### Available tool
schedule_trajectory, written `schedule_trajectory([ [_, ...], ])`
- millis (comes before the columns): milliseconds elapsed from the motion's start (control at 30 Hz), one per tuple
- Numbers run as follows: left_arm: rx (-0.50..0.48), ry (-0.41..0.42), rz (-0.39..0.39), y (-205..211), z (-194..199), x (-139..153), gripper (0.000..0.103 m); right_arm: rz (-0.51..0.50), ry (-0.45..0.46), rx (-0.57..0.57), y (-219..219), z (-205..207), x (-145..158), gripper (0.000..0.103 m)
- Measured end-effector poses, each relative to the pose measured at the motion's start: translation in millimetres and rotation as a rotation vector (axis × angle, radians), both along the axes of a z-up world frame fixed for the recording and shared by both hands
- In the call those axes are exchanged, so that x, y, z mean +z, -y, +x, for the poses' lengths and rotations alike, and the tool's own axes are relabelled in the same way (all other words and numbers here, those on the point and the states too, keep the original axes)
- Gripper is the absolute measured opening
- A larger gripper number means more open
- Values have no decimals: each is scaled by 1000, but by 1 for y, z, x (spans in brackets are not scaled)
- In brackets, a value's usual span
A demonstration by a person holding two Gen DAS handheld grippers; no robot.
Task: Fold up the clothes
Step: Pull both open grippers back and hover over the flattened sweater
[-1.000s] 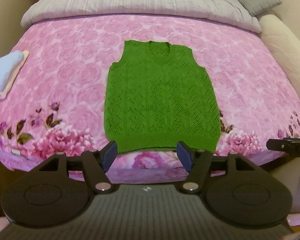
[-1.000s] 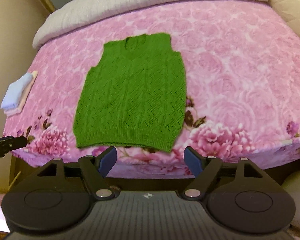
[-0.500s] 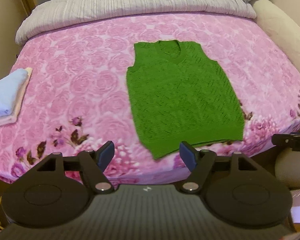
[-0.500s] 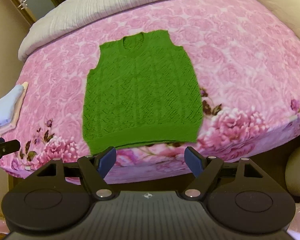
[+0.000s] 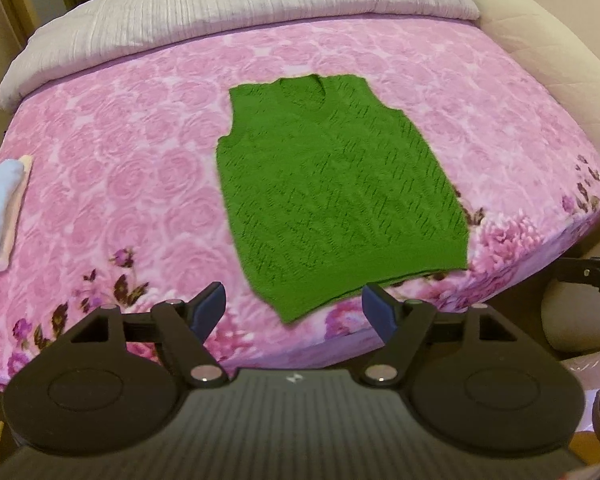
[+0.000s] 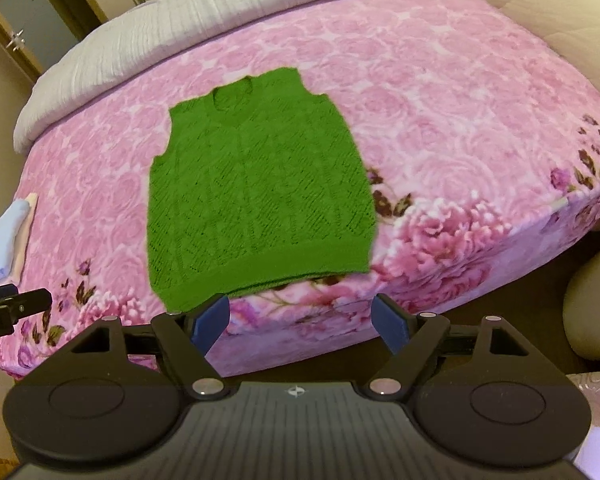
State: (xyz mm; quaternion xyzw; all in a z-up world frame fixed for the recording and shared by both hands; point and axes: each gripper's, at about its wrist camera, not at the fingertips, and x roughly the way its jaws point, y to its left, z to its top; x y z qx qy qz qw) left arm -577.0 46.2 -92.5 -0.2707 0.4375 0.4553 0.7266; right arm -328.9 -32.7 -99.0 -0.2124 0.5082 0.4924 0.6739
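A green knitted sleeveless vest [image 5: 332, 192] lies flat on the pink flowered bedspread [image 5: 120, 168], neck towards the far pillows, hem at the near edge of the bed. It also shows in the right wrist view [image 6: 256, 196]. My left gripper [image 5: 294, 312] is open and empty, just short of the hem's near left corner. My right gripper [image 6: 302, 322] is open and empty, in front of the hem and below the bed's edge. The right gripper's tip shows at the right of the left wrist view [image 5: 592, 274], and the left gripper's tip at the left of the right wrist view [image 6: 12, 308].
A folded stack of pale blue and cream cloth [image 5: 0, 208] lies at the bed's left edge. A grey quilt [image 5: 228, 8] lies across the head of the bed. A beige padded bed frame [image 5: 540, 48] runs along the right side. A door [image 6: 16, 32] stands at the far left.
Both grippers have swung and moved to the left, so the vest sits further right in the left wrist view. Both stay open and empty. The vest has not moved.
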Motion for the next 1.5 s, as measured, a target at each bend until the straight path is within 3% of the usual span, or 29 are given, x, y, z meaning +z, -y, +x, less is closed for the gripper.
schedule_trajectory([
  [200,41,33,19,-1,15,6,74,24,21,36,-11,22,8,82],
  [533,194,87,17,-4,35,6,76,56,55,163,-43,64,19,83],
  [700,257,125,-34,5,25,-15,75,7,24,219,-53,82,-5,83],
  [933,346,241,-180,-16,-20,-50,58,-95,-83,169,-62,96,-58,80],
  [1100,284,286,-233,-68,-38,-84,57,-108,-149,62,-82,104,-82,76],
  [1267,150,302,-222,-131,-40,-123,54,-32,-173,-25,-115,116,-111,72],
  [1500,20,302,-196,-186,-32,-183,55,29,-172,-28,-145,136,-164,68],
])
